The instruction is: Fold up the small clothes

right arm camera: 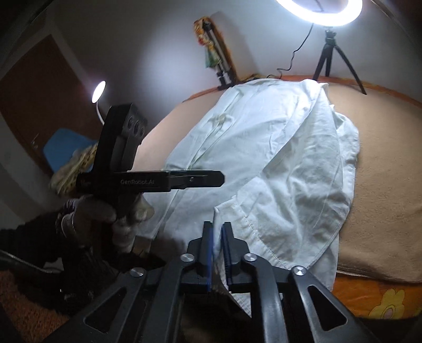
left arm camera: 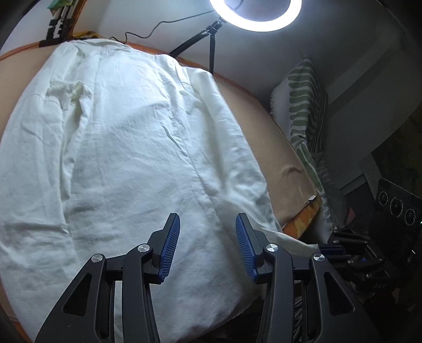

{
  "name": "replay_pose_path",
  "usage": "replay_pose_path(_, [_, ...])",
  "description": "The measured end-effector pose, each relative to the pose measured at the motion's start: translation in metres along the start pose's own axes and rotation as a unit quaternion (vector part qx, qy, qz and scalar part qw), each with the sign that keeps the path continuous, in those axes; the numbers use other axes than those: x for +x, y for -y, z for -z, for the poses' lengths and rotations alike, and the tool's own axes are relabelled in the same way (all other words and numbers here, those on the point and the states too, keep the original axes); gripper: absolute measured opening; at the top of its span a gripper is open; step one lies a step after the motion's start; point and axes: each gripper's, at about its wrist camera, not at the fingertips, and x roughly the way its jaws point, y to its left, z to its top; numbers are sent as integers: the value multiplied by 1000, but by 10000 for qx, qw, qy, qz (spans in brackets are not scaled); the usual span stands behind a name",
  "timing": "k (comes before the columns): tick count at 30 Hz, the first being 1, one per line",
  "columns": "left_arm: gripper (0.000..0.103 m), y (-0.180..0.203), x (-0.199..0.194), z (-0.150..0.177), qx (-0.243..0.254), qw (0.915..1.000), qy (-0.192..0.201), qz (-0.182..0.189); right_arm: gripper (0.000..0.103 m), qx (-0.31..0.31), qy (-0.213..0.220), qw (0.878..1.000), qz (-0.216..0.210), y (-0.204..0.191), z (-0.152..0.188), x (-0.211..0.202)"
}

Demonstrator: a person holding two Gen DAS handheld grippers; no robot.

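Note:
A white garment (left arm camera: 132,145) lies spread over a tan blanket (left arm camera: 279,158), one side folded over the middle (right arm camera: 277,158). My left gripper (left arm camera: 208,219) hovers open above the garment's near end, with only flat cloth below its blue pads. In the right wrist view the left gripper (right arm camera: 221,179) shows side-on, held by a gloved hand (right arm camera: 105,211). My right gripper (right arm camera: 217,227) is at the garment's near corner. Its jaws stand a narrow gap apart with the cloth's edge between them, the pads not pressing. The right gripper (left arm camera: 332,248) also appears low at the bed's edge in the left wrist view.
A ring light (right arm camera: 319,13) on a small tripod (right arm camera: 332,60) stands at the bed's far edge. A green-patterned pillow (left arm camera: 306,110) leans by the wall. An orange flowered sheet (right arm camera: 374,303) shows under the blanket. A small lamp (right arm camera: 99,91) glows at the left.

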Motion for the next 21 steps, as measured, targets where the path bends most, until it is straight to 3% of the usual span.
replay_pose_path(1, [42,2,3,1,18,10000,-36,11,33,-31,-17,10000,-60,0,0,-1])
replay_pose_path(6, [50,8,19,6,16,9998,-204,-18,33,51,308,9995,-1,21,-26,-27])
replay_pose_path(10, [50,13,30,10,31,9996,-294,-44,35,379,462,9972,440,61,-85,-22])
replay_pose_path(17, [49,21,32,17,260,9995,-138,-106,35,564,6,9882,1424,123,-200,56])
replay_pose_path(21, [45,21,33,20,302,9995,-45,6,33,665,-433,9749,2082,154,-233,103])
